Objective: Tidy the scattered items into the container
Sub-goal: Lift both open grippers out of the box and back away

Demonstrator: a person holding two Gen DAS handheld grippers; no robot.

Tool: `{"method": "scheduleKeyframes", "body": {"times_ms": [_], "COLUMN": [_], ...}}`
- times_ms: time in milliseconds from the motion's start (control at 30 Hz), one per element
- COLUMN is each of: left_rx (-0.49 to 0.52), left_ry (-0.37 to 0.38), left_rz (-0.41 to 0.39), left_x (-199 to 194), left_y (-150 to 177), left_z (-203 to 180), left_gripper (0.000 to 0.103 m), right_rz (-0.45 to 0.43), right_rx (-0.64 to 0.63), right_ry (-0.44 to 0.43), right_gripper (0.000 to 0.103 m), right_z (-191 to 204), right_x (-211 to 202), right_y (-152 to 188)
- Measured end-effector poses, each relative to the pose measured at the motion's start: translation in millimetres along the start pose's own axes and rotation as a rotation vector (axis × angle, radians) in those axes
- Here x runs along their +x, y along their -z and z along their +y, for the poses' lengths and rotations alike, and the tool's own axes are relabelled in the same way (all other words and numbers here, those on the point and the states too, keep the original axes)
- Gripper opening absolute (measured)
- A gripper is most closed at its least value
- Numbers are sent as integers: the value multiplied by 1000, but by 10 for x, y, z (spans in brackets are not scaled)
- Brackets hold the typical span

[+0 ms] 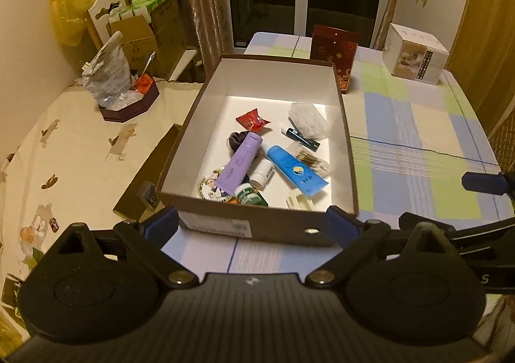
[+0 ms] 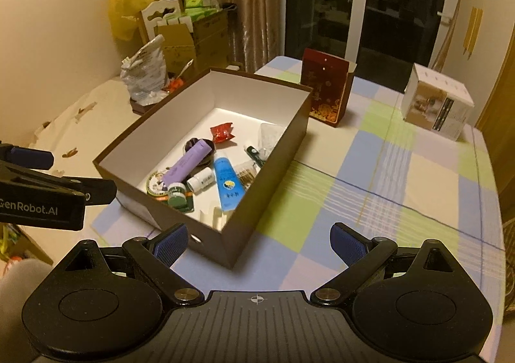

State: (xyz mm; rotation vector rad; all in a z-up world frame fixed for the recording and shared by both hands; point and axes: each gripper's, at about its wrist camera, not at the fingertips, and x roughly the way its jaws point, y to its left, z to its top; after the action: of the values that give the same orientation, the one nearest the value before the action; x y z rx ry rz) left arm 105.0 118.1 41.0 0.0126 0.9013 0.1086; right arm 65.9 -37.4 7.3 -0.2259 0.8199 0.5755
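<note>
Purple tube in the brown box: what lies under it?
The purple plastic tube lies across a dark round item and overlaps a round printed tin. Most of both is covered, so neither can be identified.

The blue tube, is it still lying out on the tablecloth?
No, the blue tube lies inside the brown box, beside the purple tube.
</note>
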Motion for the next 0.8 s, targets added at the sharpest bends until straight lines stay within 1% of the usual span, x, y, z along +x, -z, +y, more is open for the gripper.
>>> {"method": "scheduleKeyframes", "body": {"times_ms": [100,200,500,633,800], "left_rx": [7,-3,-26,-5,-3], "left_ry": [-8,-13,-10,-38,-34], "left_rz": [-12,-25,-73,-86,-91], "left_x": [-133,-249,-595,-690,-789], "left_y": [68,132,282,334,391], "left_z": [-81,-143,-285,-374,-411], "left_gripper": [96,96,96,96,96], "right_rz": [-15,-12,-40,-57,-46], "right_rx": [9,9,31,51,57], "right_ry": [-2,-8,-2,11,6], "right_gripper": [100,100,100,100,100], "right_z": [-20,-42,-104,-127,-124], "right_x": [-127,-214,-473,-559,-628], "right_y": [96,173,276,315,335]}}
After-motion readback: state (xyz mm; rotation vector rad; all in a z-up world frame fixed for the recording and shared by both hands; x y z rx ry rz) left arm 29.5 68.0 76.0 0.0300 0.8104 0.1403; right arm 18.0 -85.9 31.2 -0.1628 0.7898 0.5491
